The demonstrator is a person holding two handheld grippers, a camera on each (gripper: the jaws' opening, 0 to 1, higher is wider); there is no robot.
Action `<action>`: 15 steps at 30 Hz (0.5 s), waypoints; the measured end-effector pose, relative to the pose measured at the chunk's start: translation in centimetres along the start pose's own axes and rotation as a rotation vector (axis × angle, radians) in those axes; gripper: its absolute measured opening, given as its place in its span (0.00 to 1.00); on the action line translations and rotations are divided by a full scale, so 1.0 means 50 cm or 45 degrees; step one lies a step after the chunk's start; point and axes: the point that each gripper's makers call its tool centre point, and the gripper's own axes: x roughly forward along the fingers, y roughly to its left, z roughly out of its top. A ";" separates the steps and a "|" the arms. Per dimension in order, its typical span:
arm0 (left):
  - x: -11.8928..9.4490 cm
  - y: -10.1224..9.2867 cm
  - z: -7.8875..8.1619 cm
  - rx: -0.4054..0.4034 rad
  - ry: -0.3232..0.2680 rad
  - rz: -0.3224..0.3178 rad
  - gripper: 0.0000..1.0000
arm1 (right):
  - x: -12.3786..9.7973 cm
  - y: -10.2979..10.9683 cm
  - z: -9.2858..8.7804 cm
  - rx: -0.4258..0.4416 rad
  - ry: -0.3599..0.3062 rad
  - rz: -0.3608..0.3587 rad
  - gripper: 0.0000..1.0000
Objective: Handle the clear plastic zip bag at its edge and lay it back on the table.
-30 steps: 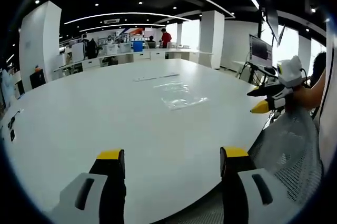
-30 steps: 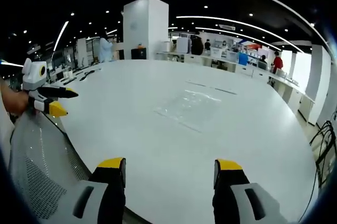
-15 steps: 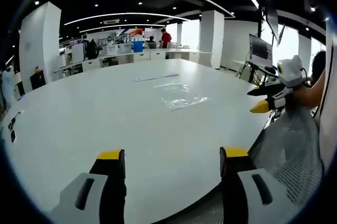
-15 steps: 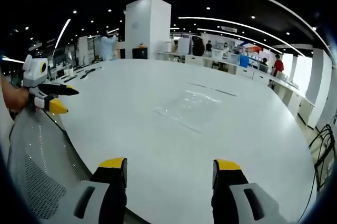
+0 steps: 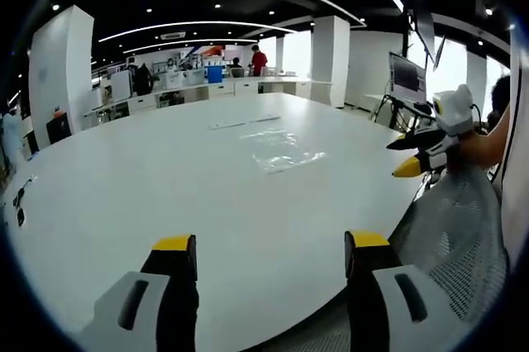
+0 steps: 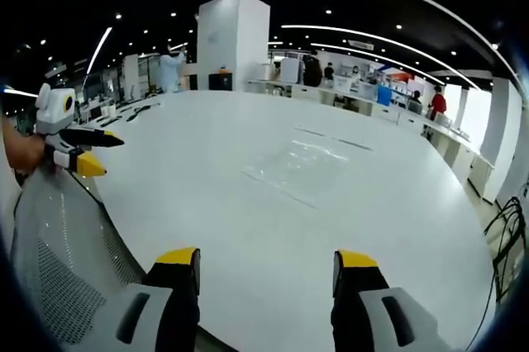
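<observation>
A clear plastic zip bag [image 5: 281, 150] lies flat on the big white table [image 5: 165, 178], far out past both grippers; the right gripper view has the bag [image 6: 299, 167] at mid-table too. My left gripper [image 5: 269, 251] hovers open over the table's near edge, nothing between its jaws. Open as well, my right gripper [image 6: 269, 264] hangs above the near edge. Each gripper appears in the other's view: the right gripper [image 5: 413, 154] at the right edge, the left gripper [image 6: 83, 149] at the left edge, both held by a hand.
A grey mesh chair back [image 5: 450, 228] stands between the grippers at the table's rim, seen again as the chair back [image 6: 50, 244] at lower left. A white pillar [image 6: 231, 42] and desks with people [image 5: 259, 59] lie beyond the table. A monitor [image 5: 408, 79] stands at right.
Almost nothing has changed: both views shifted very slightly with the hands. The bag lies where it was and both grippers stay open.
</observation>
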 end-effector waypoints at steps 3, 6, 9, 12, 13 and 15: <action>0.000 -0.001 0.000 0.002 0.001 0.000 0.71 | 0.000 0.000 0.000 -0.002 0.002 -0.001 0.63; 0.000 -0.002 0.000 0.004 0.001 -0.001 0.71 | -0.001 0.001 0.000 -0.004 0.004 0.000 0.63; 0.000 -0.003 0.001 0.009 0.000 -0.001 0.71 | -0.001 0.002 0.000 -0.007 0.006 0.002 0.63; 0.000 -0.002 0.000 0.010 0.002 -0.001 0.71 | -0.001 0.003 0.001 -0.008 0.005 0.005 0.63; 0.000 -0.002 0.000 0.010 0.002 0.000 0.71 | -0.001 0.003 0.001 -0.006 0.004 0.006 0.63; 0.001 -0.001 0.000 0.009 0.002 0.001 0.71 | -0.001 0.003 0.001 -0.006 0.004 0.008 0.63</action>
